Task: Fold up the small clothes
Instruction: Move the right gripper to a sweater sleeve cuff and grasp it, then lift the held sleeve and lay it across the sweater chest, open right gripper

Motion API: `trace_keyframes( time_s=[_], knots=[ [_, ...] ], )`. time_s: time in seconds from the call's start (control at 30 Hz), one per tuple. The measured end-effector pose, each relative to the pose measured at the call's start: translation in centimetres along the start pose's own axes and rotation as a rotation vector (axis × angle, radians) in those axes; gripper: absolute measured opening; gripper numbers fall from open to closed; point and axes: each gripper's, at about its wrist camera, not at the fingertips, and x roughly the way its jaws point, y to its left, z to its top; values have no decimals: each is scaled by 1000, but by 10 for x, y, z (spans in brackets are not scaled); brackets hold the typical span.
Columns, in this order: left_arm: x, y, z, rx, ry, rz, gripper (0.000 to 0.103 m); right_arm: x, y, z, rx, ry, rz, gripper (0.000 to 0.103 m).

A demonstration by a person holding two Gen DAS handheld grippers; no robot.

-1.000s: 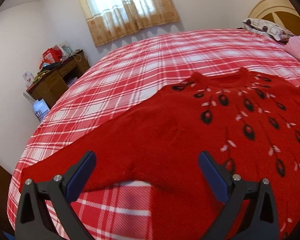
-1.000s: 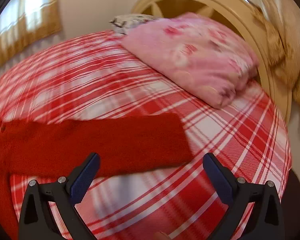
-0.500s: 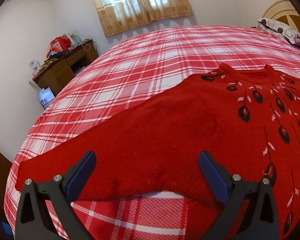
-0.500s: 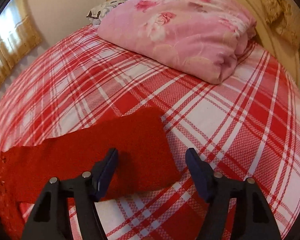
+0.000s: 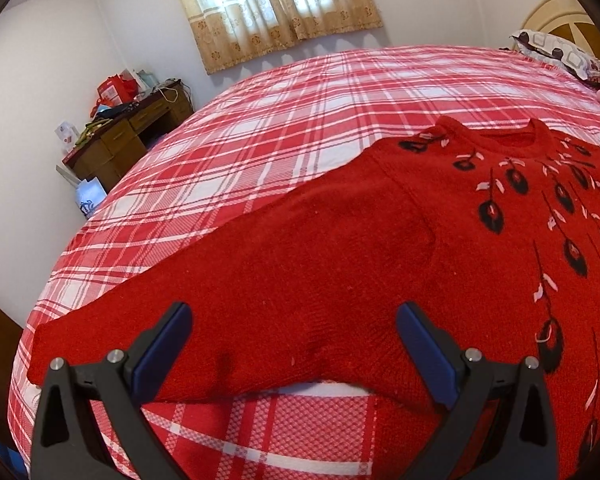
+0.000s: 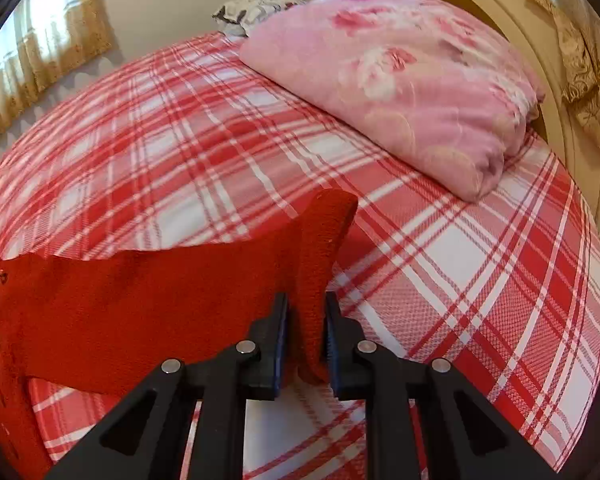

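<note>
Home bedroom: plaid-sheeted bed (image 5: 300, 128) with headboard (image 6: 500, 8), pink pillow (image 6: 400, 80), curtained window (image 5: 276, 4), cluttered wooden desk (image 5: 128, 136).

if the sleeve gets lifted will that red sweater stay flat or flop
Likely floppy: the sleeve end already buckles between the right gripper jaws, which have just been closing. The knit red sweater looks thick, so probably grippy, dragging on the plaid bedspread.

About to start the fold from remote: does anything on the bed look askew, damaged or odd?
Nothing looks damaged. The red knitted sweater lies flat on the red-and-white checked bedsheet. Only its right sleeve end stands bunched upright, because the right gripper has just closed on it. The left gripper is open.
</note>
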Motion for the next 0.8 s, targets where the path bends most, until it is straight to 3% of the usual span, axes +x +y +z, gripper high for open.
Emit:
trace_keyframes(
  time_s=[0.27,0.8],
  knots=[
    [2,1,0,-14,0,-19,103,-44,38,17,-56,-107,49,16],
    [4,5,-3,-32,2,-72,103,-139,175,22,-284,-282,226,16]
  ],
)
